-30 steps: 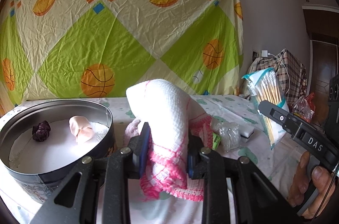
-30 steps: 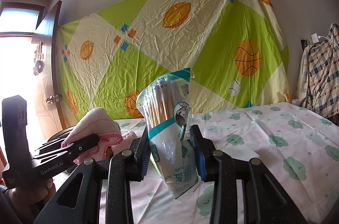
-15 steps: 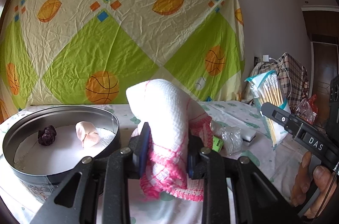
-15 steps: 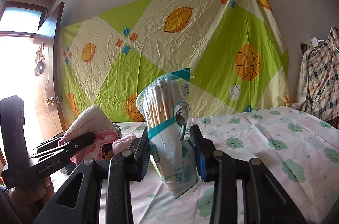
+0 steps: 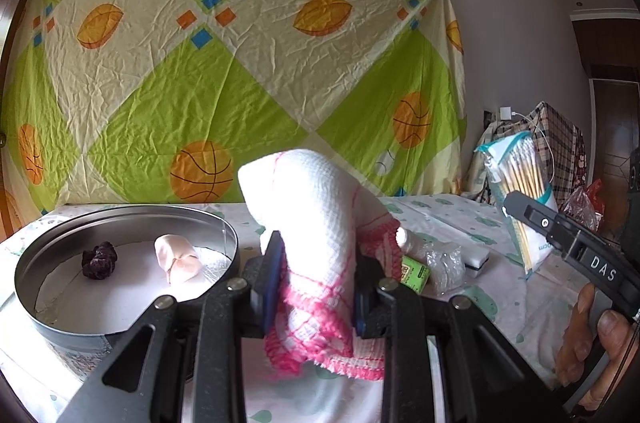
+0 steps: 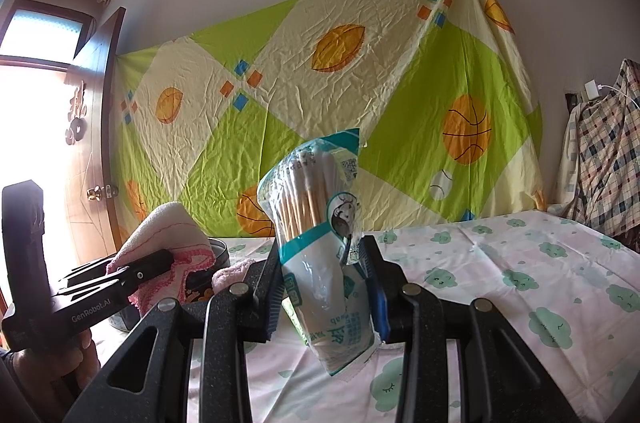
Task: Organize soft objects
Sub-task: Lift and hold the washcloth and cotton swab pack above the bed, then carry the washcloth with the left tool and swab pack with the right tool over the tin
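Note:
My left gripper (image 5: 316, 275) is shut on a white cloth with pink trim (image 5: 320, 223), held above the table just right of a round metal tin (image 5: 36, 307). Inside the tin lie a dark purple scrunchie (image 5: 100, 260) and a pale pink soft item (image 5: 178, 258). My right gripper (image 6: 326, 287) is shut on a plastic bag of cotton swabs (image 6: 320, 223), held upright over the table. In the left wrist view that swab bag (image 5: 520, 199) hangs at the right; in the right wrist view the held cloth (image 6: 168, 231) shows at the left.
On the cloud-print tablecloth (image 6: 520, 263) behind the cloth lie a green-labelled small bottle (image 5: 414, 269), a crumpled clear wrapper (image 5: 444, 259) and a white-and-black block (image 5: 476, 257). A pink fluffy item (image 6: 232, 275) sits beside the tin. Plaid fabric (image 6: 604, 151) hangs at the right.
The left gripper with its cloth has shifted slightly; the tin now sits a bit further right in its view. The right gripper and swab bag stayed put.

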Tool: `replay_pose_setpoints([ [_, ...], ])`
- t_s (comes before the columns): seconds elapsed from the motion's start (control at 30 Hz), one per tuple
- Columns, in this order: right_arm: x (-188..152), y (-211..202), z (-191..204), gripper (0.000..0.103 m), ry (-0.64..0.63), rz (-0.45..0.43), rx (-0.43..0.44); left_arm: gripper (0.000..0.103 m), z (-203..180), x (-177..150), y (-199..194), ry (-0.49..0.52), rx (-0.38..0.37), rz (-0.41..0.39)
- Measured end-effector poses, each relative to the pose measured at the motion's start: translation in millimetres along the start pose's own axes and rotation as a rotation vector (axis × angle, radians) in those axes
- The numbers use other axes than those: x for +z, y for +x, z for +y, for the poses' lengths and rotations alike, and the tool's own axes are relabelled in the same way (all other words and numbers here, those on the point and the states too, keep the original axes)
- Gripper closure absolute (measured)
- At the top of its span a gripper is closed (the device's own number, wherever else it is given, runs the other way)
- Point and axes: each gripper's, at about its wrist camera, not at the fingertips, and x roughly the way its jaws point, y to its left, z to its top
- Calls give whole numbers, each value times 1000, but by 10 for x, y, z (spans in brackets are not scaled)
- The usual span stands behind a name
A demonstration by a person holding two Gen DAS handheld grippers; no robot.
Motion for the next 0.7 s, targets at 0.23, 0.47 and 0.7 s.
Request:
replay_pose_setpoints([
  [0.23,-8,-8,36,65,-6,-16,-7,77,78,5,-9,-12,9,-1],
  [0.47,-14,8,74,65,-8,-22,-2,77,123,4,-13,-15,14,-1],
  [0.7,-31,52,171,65,-6,-19,11,77,199,1,-35,-19,26,-2],
])
